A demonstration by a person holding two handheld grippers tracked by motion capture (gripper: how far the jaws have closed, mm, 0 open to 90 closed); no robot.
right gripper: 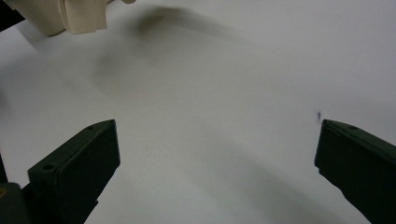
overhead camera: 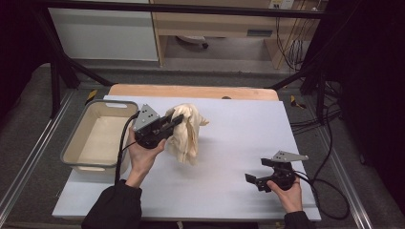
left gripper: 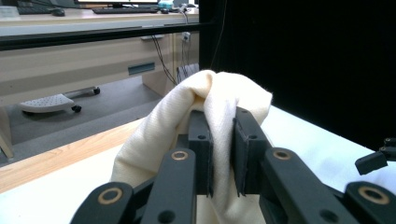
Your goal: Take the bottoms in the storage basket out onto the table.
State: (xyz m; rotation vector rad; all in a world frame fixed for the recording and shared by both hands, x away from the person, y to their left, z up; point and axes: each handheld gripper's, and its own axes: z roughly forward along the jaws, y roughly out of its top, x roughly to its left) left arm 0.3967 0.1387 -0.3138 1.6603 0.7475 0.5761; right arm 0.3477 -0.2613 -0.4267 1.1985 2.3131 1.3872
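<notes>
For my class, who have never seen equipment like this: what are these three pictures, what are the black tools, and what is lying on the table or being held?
A person sits at a table covered in white, holding a two-jaw hand tool in each hand. The high view looks down from above; the other two come from cameras riding on each tool. The left gripper is shut on a cream cloth, lifting it so it hangs; its own view shows the jaws pinching a fold. The right gripper rests open, holding nothing. A beige tub sits at the left.

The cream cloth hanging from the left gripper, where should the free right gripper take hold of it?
Probably the lower hanging end of the cream cloth, approached from the right gripper's side. That end dangles loose below the left gripper, which pinches the top fold, and the right gripper's jaws are wide open.
</notes>
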